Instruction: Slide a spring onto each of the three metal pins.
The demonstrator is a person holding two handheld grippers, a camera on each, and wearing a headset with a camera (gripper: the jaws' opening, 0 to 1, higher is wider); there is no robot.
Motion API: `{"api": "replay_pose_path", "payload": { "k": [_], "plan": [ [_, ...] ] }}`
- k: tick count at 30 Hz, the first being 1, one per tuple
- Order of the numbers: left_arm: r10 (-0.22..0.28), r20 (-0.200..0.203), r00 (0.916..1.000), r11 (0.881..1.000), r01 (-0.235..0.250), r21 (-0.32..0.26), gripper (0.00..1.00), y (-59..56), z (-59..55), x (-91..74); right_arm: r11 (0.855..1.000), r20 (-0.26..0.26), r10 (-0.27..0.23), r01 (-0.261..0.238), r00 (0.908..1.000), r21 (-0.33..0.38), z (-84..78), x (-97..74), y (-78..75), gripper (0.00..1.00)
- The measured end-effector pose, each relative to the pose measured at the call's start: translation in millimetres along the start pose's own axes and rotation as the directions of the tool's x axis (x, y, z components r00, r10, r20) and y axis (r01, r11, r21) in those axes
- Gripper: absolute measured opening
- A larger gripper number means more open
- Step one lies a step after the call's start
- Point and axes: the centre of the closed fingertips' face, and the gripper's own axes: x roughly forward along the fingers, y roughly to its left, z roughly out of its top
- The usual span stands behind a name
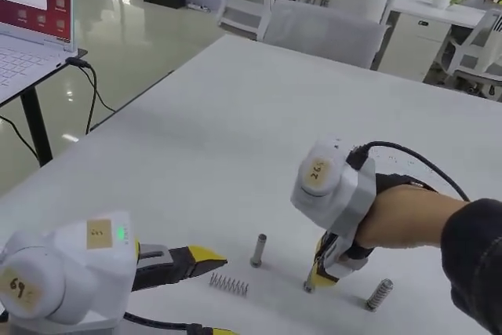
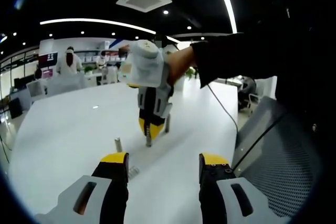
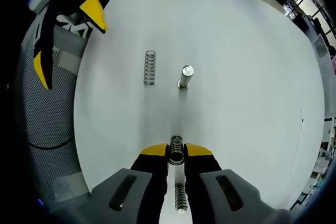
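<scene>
**Illumination and image quality.** Bright, even overhead office light throughout.

- **Head view:** the white tabletop is evenly lit, with soft, faint shadows. Glare patches lie on the glossy floor at 11 o'clock.
- **Left gripper view:** strong fisheye bowing. The ceiling light strips curve from 10 to 1 o'clock, and the periphery at 3 o'clock is dim.
- **Right gripper view:** the tabletop is nearly washed out. The spring clamped in the right gripper at 6 o'clock is sharp.

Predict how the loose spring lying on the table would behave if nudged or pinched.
The loose spring lies on its side on the smooth table, so a nudge would probably roll it. Its thin open coils suggest it is light and would likely flex or squash if pinched hard.
</scene>
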Motion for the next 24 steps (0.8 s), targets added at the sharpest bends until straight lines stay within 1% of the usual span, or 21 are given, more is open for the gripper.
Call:
{"api": "replay_pose_path", "payload": {
  "k": [7,15,20,24],
  "plan": [
    [0.000,-0.002,1.0000,1.000,0.000,-0.004,0.48,1.0,-1.6,0.5,1.000,-0.009,0.004,-0.004,1.0000,-0.001,-3.3,8.1,2.5,0.09],
    [-0.002,0.000,1.0000,1.000,0.002,-0.003,0.48,1.2,-0.3,1.4,1.000,-0.007,0.003,-0.003,1.0000,-0.002,-3.4,8.8,1.8,0.09],
    [0.000,0.002,1.0000,1.000,0.000,-0.001,0.48,2.2,-0.4,0.1,1.000,-0.005,0.004,-0.004,1.0000,0.000,-3.8,8.6,2.4,0.13],
    [0.002,0.001,1.0000,1.000,-0.002,-0.002,0.48,2.8,-1.2,-0.8,1.000,0.005,-0.005,0.005,1.0000,-0.002,-2.2,5.4,2.2,0.16]
  ]
}}
